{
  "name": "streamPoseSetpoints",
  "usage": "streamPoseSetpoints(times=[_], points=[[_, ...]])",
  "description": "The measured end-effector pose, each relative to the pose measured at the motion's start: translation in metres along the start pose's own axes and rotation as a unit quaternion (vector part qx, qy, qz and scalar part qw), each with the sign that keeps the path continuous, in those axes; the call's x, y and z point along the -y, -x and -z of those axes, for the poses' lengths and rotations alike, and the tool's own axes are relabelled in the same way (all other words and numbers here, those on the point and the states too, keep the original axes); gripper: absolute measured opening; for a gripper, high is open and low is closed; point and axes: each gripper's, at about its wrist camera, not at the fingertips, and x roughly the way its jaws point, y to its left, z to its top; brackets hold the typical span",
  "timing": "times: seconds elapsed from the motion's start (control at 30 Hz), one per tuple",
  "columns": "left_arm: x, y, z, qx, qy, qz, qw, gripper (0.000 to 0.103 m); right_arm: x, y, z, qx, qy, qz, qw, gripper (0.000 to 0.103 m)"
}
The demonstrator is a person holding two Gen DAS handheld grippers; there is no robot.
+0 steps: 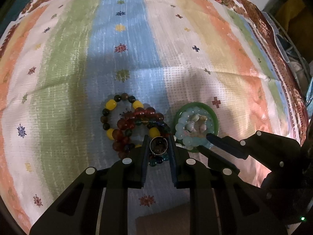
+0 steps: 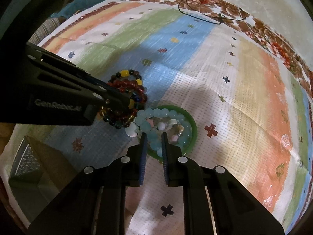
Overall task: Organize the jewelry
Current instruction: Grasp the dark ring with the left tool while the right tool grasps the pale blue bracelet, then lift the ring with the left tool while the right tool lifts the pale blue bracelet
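A pile of dark, red and yellow bead bracelets lies on a striped cloth. My left gripper is shut on a silver ring just above the pile's near edge. Right of it sits a green bangle with a pale blue bead bracelet and small pastel charms inside it. My right gripper stands over the near side of the green bangle, its jaws around the pale blue beads; whether they press on them I cannot tell. The dark bead pile lies left.
The striped cloth stretches far ahead, with a brown floral border at its edges. A thin black cord lies at the far edge. A dark box sits near left in the right wrist view.
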Motion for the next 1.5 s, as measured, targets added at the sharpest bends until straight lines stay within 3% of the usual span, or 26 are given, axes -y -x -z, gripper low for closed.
streamPoseSetpoints(times=[0.57,0.9,1.5], points=[[0.006,0.026,0.020,0.024,0.012,-0.015,0.9995,0.018,0.007,0.040,-0.004,0.032,-0.050,0.037,0.998,0.012],[0.005,0.041,0.028,0.045,0.032,-0.046,0.9974,0.018,0.012,0.064,0.000,0.041,-0.093,0.045,0.994,0.012],[0.035,0.095,0.063,0.101,-0.005,-0.062,0.9930,0.018,-0.004,0.120,0.012,0.085,-0.122,0.030,0.988,0.012]])
